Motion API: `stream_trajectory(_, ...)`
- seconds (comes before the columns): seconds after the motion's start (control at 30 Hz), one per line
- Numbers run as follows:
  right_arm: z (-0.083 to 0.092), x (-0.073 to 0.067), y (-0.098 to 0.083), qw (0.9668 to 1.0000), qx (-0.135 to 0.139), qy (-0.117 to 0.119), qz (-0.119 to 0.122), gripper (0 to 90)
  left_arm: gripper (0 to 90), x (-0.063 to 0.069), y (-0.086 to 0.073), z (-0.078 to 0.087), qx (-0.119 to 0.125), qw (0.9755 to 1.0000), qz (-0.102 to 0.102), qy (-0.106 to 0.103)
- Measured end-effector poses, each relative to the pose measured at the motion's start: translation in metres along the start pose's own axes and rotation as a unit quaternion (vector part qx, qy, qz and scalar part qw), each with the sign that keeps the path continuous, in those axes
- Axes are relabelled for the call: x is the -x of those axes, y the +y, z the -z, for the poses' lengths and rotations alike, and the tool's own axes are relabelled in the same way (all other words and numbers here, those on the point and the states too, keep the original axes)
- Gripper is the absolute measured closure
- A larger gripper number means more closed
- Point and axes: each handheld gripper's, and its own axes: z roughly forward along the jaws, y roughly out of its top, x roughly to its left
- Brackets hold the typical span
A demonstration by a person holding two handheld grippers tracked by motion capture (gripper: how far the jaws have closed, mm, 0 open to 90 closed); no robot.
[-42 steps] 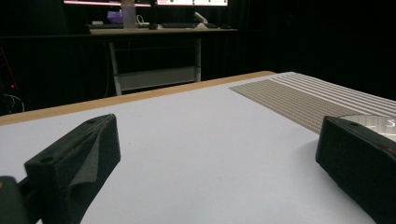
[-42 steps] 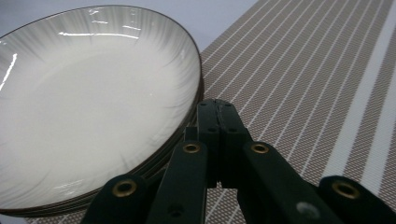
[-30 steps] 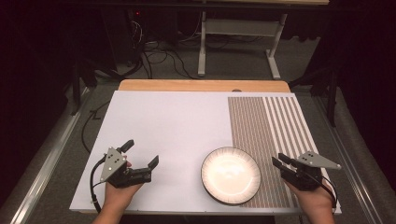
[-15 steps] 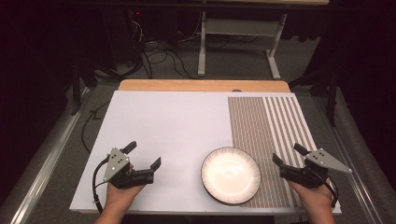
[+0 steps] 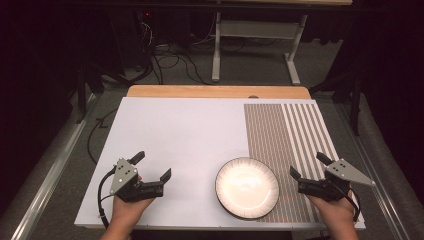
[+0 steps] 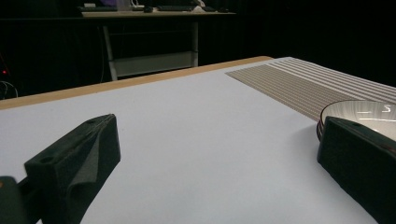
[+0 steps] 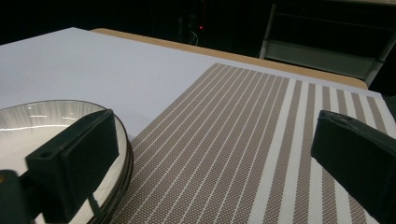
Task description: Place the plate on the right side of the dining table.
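Spread wide since a second ago, the right hand-held gripper (image 5: 309,166) grasps nothing beside the plate (image 5: 247,187); the left hand-held gripper (image 5: 152,165) gapes empty.

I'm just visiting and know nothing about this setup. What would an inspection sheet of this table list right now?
Surface: white table top with a brown striped mat on its right part.
Job's things: one plate at the near edge, partly on the mat.
Clutter: nothing seen.
Grippers: left gripper open, holding nothing; right gripper has just been opening, nothing between its jaws, right of the plate.
Cables: a black cable trails from the left gripper; loose cables on the floor behind.
Surroundings: dark room, a metal desk frame beyond the table.
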Motion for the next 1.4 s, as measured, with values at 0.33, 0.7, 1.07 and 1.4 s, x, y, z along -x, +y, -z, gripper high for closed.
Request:
stream_trajectory(0.33, 0.0, -0.011, 0.005, 0.9997, -0.012, 0.014, 0.019, 22.7, 0.3, 0.0, -0.002, -0.001, -0.004, 1.0, 0.002, -0.006)
stream_trajectory(0.7, 0.003, -0.019, 0.002, 0.9961, -0.048, 0.063, 0.037, 69.1, 0.3, 0.005, 0.001, 0.0, -0.003, 0.9999, -0.014, -0.008)
stream_trajectory(1.07, -0.006, -0.026, -0.004, 0.9837, -0.125, 0.122, 0.042, 90.0, 0.3, 0.004, 0.001, -0.001, -0.001, 0.9999, -0.01, -0.009)
stream_trajectory(1.4, -0.009, -0.031, -0.006, 0.9765, -0.161, 0.131, 0.056, 90.0, 0.3, 0.004, 0.002, -0.001, 0.001, 0.9999, -0.008, -0.01)
